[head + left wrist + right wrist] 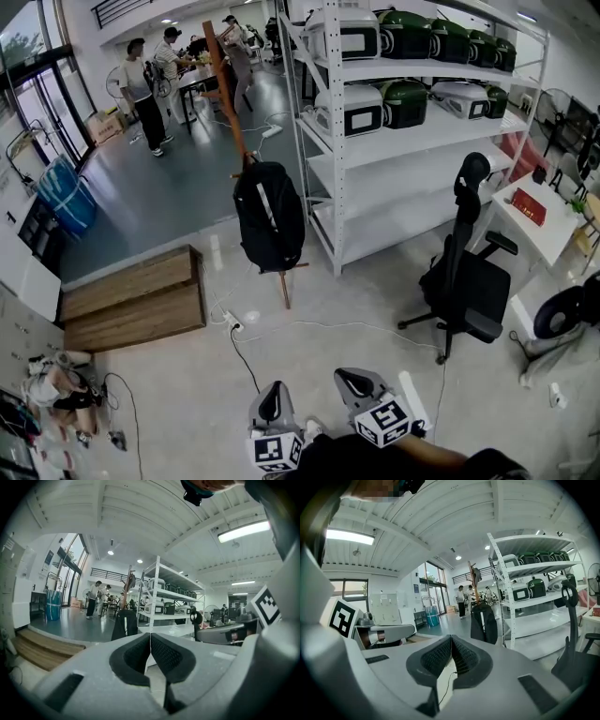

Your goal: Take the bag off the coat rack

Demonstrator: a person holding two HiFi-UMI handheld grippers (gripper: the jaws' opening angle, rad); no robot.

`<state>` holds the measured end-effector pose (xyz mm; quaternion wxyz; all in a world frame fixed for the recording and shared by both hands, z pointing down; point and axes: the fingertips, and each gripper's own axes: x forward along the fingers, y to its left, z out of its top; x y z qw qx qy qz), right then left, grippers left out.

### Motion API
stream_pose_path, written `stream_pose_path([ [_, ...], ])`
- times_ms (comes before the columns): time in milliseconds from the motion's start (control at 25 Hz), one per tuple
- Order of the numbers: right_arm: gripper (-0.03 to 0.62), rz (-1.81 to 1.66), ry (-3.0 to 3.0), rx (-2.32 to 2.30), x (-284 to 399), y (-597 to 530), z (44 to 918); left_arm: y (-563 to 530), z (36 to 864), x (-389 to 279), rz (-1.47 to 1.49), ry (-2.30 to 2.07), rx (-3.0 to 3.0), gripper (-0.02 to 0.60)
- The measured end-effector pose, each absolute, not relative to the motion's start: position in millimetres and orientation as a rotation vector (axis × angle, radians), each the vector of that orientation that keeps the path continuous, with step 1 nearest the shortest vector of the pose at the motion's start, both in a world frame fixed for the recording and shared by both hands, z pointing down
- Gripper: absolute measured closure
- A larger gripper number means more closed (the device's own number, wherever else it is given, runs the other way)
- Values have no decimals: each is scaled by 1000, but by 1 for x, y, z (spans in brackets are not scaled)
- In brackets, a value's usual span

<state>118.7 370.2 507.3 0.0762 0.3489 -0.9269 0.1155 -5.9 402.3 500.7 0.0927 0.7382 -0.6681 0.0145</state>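
Note:
A black backpack (269,216) with a white stripe hangs on a wooden coat rack (225,84) that leans beside the white shelving. The backpack (124,624) also shows ahead in the left gripper view, and the backpack (483,623) shows in the right gripper view. Both grippers are low at the near edge, well short of the bag. My left gripper (273,401) is shut with nothing between its pads. My right gripper (357,382) is shut and empty too.
White metal shelving (412,131) with appliances stands right of the rack. A black office chair (464,272) is at the right near a white desk (544,220). Wooden steps (131,300) lie at the left. A power strip (232,322) and its cable cross the floor. People stand far off.

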Motion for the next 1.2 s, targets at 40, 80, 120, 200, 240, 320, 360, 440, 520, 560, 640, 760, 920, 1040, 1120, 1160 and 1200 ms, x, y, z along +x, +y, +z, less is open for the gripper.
stream_pose_path([
  [40, 582, 343, -2779, 1050, 113, 370, 508, 403, 500, -11, 46, -1980, 2200, 565],
  [80, 582, 345, -2778, 1053, 108, 370, 507, 402, 500, -17, 49, -1977, 2210, 565],
  [120, 582, 348, -2776, 1058, 103, 369, 507, 402, 499, -22, 53, -1975, 2216, 565],
  [200, 582, 353, -2775, 1074, 93, 369, 508, 403, 501, -33, 58, -1964, 2220, 565],
  [240, 582, 355, -2772, 1084, 88, 370, 509, 404, 502, -38, 59, -1955, 2223, 565],
  [320, 582, 357, -2763, 1106, 78, 372, 509, 405, 503, -47, 60, -1934, 2240, 565],
  [360, 582, 358, -2757, 1117, 73, 372, 509, 405, 503, -52, 57, -1926, 2247, 565],
  [440, 582, 356, -2749, 1136, 64, 372, 509, 405, 504, -61, 50, -1910, 2258, 565],
  [520, 582, 358, -2742, 1152, 56, 373, 511, 406, 506, -69, 52, -1898, 2268, 565],
  [560, 582, 360, -2739, 1158, 53, 372, 512, 406, 509, -73, 53, -1894, 2263, 565],
  [640, 582, 362, -2732, 1163, 50, 371, 514, 405, 512, -78, 51, -1890, 2249, 565],
  [760, 582, 358, -2726, 1164, 48, 365, 518, 399, 517, -82, 45, -1887, 2233, 565],
  [920, 582, 363, -2727, 1166, 45, 341, 521, 377, 520, -82, 53, -1883, 2231, 565],
  [1040, 582, 371, -2740, 1133, 42, 314, 524, 353, 521, -82, 61, -1901, 2218, 565],
  [1120, 582, 369, -2748, 1121, 42, 293, 525, 334, 523, -83, 64, -1921, 2197, 565],
  [1160, 582, 367, -2749, 1117, 43, 282, 525, 324, 524, -83, 64, -1930, 2186, 565],
  [1200, 582, 366, -2753, 1107, 44, 270, 526, 314, 526, -82, 64, -1938, 2176, 565],
])
